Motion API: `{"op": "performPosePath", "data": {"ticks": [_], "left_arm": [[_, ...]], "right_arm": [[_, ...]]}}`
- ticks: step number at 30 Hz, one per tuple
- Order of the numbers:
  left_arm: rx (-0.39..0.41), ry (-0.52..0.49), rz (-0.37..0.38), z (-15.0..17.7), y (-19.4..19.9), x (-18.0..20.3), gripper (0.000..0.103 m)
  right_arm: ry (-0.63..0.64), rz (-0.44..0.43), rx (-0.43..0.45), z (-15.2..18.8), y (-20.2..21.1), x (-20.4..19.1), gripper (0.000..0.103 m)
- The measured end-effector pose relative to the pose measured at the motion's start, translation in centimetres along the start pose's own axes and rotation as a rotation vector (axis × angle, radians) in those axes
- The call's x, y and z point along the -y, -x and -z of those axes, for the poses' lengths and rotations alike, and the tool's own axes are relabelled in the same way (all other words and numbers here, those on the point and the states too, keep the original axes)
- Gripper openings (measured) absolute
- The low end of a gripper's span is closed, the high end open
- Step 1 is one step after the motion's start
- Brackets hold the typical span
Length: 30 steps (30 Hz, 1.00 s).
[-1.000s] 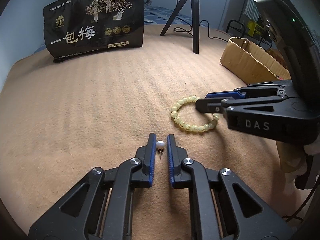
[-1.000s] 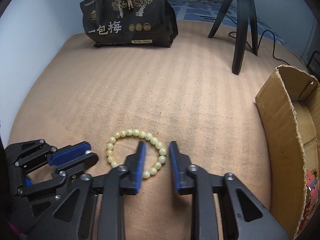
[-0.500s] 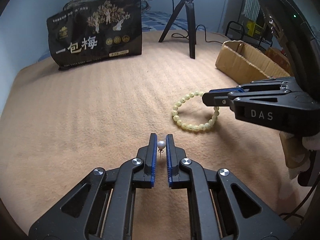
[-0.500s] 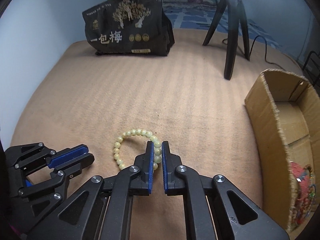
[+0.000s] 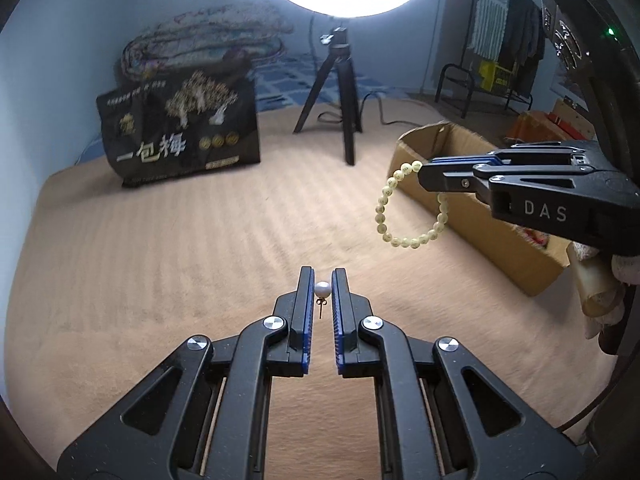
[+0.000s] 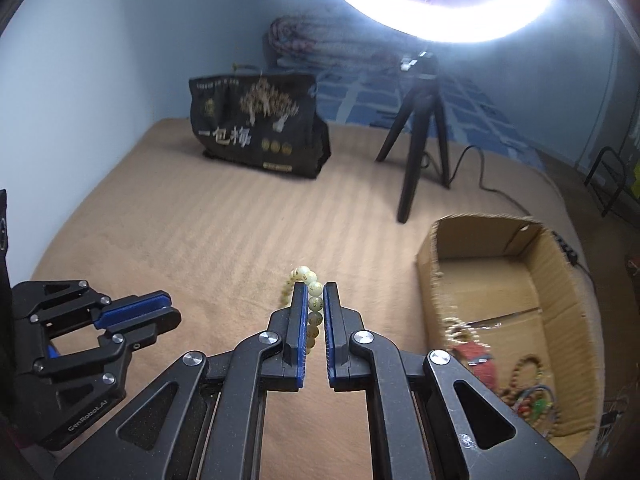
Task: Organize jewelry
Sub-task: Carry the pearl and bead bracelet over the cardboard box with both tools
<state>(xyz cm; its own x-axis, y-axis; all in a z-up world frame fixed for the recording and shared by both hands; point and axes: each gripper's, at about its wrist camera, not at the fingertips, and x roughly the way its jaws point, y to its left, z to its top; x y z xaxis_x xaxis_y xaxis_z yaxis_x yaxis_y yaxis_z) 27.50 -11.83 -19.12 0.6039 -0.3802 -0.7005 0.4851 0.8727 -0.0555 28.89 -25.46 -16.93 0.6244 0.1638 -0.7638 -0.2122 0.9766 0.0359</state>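
My left gripper (image 5: 322, 276) is shut on a white pearl stud earring (image 5: 322, 290), its gold post hanging down between the pads, held above the tan blanket. My right gripper (image 6: 315, 292) is shut on a pale yellow-green bead bracelet (image 6: 314, 304). In the left wrist view the bracelet (image 5: 400, 240) hangs in the air from the right gripper (image 5: 426, 172), near the left wall of the cardboard box (image 5: 476, 216). The open box (image 6: 568, 320) lies to my right and holds several bracelets and beads (image 6: 524, 376).
A black snack bag (image 5: 180, 136) stands at the back left of the tan blanket (image 5: 160, 260). A black tripod (image 5: 340, 96) with a ring light and a trailing cable stands at the back centre. A metal rack (image 5: 480, 84) is far right.
Both grippers have risen off the blanket. The right gripper closed on the bracelet and lifted it toward the box. The left gripper closed on the pearl earring and lifted it.
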Motion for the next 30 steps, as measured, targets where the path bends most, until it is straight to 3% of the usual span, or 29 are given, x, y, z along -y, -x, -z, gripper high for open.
{"op": "performPosePath", "data": {"ticks": [8, 20, 30], "left_arm": [[0.04, -0.059, 0.042, -2.1, 1.3, 4.2, 0.007], [0.071, -0.075, 0.137, -5.4, -0.2, 10.6, 0.007], [0.064, -0.091, 0.208, -6.2, -1.6, 16.0, 0.007]], "right_arm": [[-0.013, 0.064, 0.054, 0.1, 3.6, 3.9, 0.006], [-0.08, 0.173, 0.073, 1.5, 6.7, 12.1, 0.006], [-0.138, 0.165, 0.069, 2.2, 7.0, 15.9, 0.006]]}}
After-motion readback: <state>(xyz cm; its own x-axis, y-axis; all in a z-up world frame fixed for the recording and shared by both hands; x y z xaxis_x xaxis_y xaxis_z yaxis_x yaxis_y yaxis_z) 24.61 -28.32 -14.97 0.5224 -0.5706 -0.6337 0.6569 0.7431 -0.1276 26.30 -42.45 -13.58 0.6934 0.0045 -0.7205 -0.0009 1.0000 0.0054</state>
